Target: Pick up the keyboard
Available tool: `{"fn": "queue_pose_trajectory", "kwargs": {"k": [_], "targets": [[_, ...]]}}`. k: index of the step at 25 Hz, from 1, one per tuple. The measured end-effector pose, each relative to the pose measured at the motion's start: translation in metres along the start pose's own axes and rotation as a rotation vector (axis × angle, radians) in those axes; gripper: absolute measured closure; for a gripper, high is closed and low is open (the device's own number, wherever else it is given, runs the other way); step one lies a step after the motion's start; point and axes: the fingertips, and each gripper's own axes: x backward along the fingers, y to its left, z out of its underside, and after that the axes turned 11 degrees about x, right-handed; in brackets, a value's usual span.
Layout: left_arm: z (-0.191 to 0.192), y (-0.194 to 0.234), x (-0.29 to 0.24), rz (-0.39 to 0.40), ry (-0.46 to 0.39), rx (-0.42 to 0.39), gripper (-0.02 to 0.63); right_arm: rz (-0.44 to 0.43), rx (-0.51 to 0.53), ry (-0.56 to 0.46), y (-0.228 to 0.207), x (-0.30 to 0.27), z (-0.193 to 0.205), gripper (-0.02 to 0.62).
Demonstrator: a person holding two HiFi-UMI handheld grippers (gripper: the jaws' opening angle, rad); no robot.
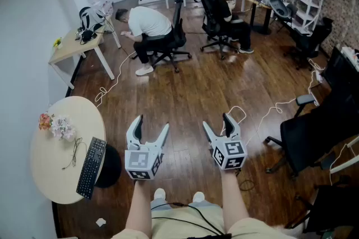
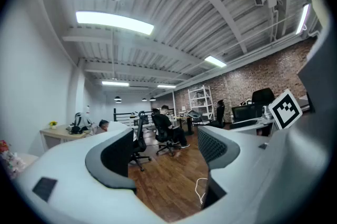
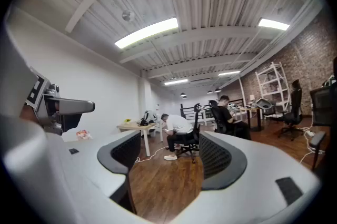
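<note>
Black plastic, long and flat: the keyboard (image 1: 91,167) lies on the round pale surface (image 1: 49,179) off to my left, close along that surface's right edge. A thin dark cable (image 1: 73,152) lies just beside it, and a bunch of flowers (image 1: 56,125) sits further back. Both tools hang level over the wooden floor, well apart from the keyboard. My left gripper (image 1: 152,123) has its jaws spread wide with nothing between them; my right gripper (image 1: 217,122) is likewise released and empty. I judge the keyboard light and stiff but smooth, and likely to tip if pinched at one end. I would grip across its narrow width near the middle, on the frame edges rather than the keys.
</note>
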Motion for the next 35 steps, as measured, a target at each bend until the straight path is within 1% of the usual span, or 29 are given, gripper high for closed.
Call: {"fn": "queue_pose_trajectory", "kwargs": {"k": [4, 6, 10, 12, 17, 23, 29, 32, 35], "targets": [[0.006, 0.042, 0.014, -0.037, 0.013, 0.007, 0.239, -0.086, -0.016, -0.040, 0.048, -0.035, -0.014, 0.236], [0.012, 0.066, 0.030, -0.071, 0.015, 0.025, 0.239, -0.151, -0.008, -0.060, 0.081, -0.051, -0.019, 0.236], [0.020, 0.127, 0.066, -0.176, 0.030, 0.050, 0.239, -0.300, 0.007, -0.048, 0.160, -0.085, -0.019, 0.236], [0.019, 0.163, 0.084, -0.235, 0.017, 0.066, 0.239, -0.367, 0.010, -0.043, 0.201, -0.101, -0.022, 0.236], [0.013, 0.251, 0.132, -0.352, -0.021, 0.097, 0.239, -0.531, 0.051, -0.044, 0.312, -0.139, -0.041, 0.236], [0.006, 0.354, 0.197, -0.495, -0.069, 0.115, 0.239, -0.699, 0.100, -0.048, 0.433, -0.186, -0.061, 0.236], [0.009, 0.451, 0.282, -0.649, -0.094, 0.107, 0.239, -0.842, 0.096, -0.049, 0.557, -0.215, -0.063, 0.236], [0.008, 0.485, 0.328, -0.727, -0.123, 0.128, 0.239, -0.923, 0.121, -0.056, 0.615, -0.218, -0.067, 0.236], [0.021, 0.506, 0.365, -0.783, -0.115, 0.146, 0.239, -0.987, 0.129, -0.051, 0.661, -0.214, -0.064, 0.236]]}}
